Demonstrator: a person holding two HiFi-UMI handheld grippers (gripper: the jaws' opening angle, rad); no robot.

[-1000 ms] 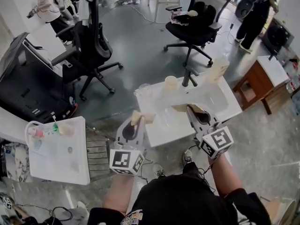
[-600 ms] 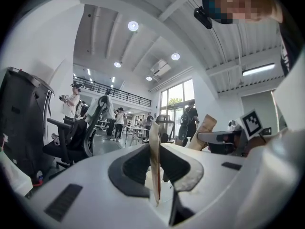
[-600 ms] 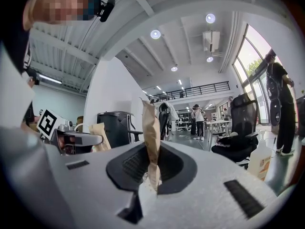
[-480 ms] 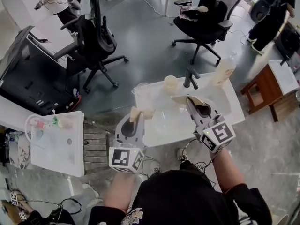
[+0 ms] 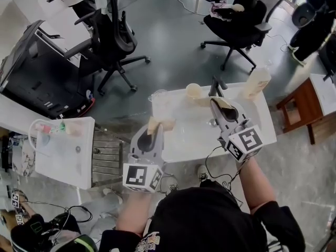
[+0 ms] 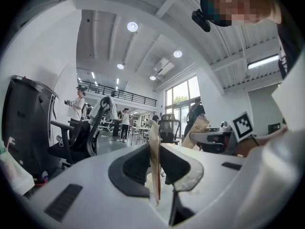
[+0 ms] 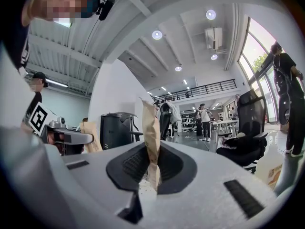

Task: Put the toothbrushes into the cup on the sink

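Note:
My left gripper is shut on a flat tan paper packet that hangs over the left front edge of the white sink. In the left gripper view the packet stands upright, pinched between the dark pads of that gripper. My right gripper is shut on a second tan packet, held over the sink close to the cream cup and the dark faucet. The right gripper view shows this packet clamped in the right gripper. I cannot see what is inside either packet.
A clear glass stands at the sink's back left corner and a tan bottle at its back right. Two black office chairs stand behind. A white side table with small items is at the left, and a wooden stool at the right.
The head view has shifted, so the sink sits higher in the picture. Both grippers keep their packets. The right one has moved a little closer to the cup and faucet.

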